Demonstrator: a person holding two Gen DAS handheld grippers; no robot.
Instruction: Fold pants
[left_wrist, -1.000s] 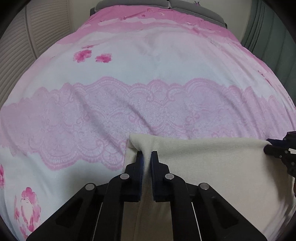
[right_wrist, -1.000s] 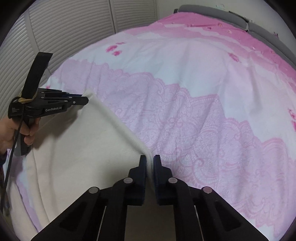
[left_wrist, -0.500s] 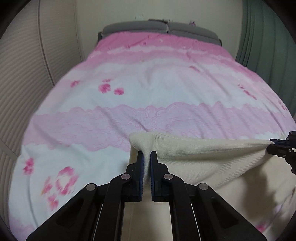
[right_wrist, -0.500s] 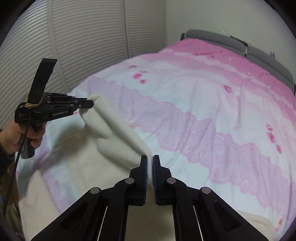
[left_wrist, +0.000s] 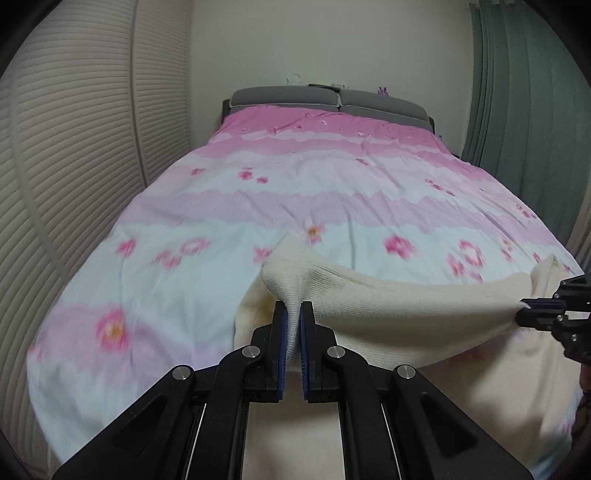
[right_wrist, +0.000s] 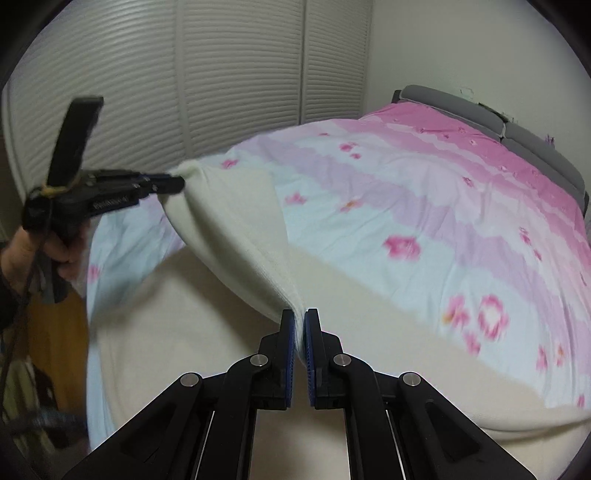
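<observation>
Above the pink bedspread (left_wrist: 332, 192), both hand-held grippers pinch cream pants (left_wrist: 406, 306).

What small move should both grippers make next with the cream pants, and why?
Probably carry the lifted edge on toward the near end, then lower it. The left gripper and right gripper each pinch a corner of the cream pants, raised above the bed cover, fold unfinished.

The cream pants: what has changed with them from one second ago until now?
Both tools lifted the pants' held edge up off the pink bedspread and drew it back toward the foot of the bed, so the cloth now hangs stretched between them. Nothing was taken or let go: the left tool and right tool stay shut on the same corners. The bedspread lies as before.
</observation>
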